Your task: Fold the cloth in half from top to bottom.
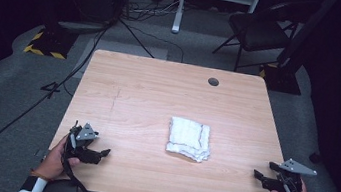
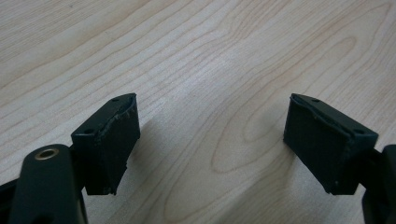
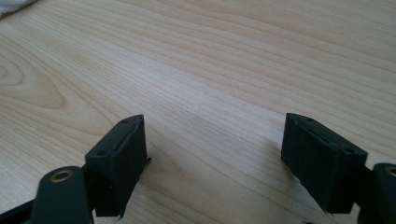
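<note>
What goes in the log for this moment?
left gripper: open, empty | right gripper: open, empty | folded white towel: mid-table, untouched | table

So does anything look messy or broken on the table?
Nothing looks broken or spilled. The white towel lies folded near the middle of the table, though its layers do not line up neatly along the near edge. The left gripper and right gripper are both open, apart from the towel.

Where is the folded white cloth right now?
In the high view, the folded white cloth lies on the light wooden table, right of centre, apart from both grippers.
</note>
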`<action>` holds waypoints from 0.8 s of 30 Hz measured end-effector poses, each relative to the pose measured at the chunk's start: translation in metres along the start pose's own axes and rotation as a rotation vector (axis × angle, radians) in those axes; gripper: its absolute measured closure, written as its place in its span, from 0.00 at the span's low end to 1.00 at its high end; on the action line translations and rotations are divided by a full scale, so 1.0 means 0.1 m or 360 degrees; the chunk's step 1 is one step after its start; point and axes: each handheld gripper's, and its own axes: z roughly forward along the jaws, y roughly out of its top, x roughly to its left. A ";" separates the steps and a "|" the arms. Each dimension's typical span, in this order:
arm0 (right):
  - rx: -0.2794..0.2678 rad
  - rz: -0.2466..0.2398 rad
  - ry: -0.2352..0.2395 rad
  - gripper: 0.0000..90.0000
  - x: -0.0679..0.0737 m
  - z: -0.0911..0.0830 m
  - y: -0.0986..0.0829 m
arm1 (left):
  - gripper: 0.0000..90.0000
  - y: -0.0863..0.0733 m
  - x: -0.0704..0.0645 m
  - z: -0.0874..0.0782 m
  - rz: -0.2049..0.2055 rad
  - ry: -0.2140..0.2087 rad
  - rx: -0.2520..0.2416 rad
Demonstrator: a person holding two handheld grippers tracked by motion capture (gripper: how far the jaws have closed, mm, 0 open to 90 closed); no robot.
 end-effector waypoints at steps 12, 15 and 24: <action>-0.0002 -0.0004 -0.0006 0.25 -0.01 0.00 0.00 | 0.21 0.00 0.00 0.00 -0.0001 0.0000 0.0000; -0.0002 -0.0004 -0.0006 0.25 -0.01 0.00 0.00 | 0.21 0.00 0.00 0.00 -0.0001 0.0000 0.0000; -0.0002 -0.0005 -0.0002 0.25 -0.01 0.01 0.00 | 0.21 0.00 0.00 0.00 -0.0011 -0.0003 -0.0002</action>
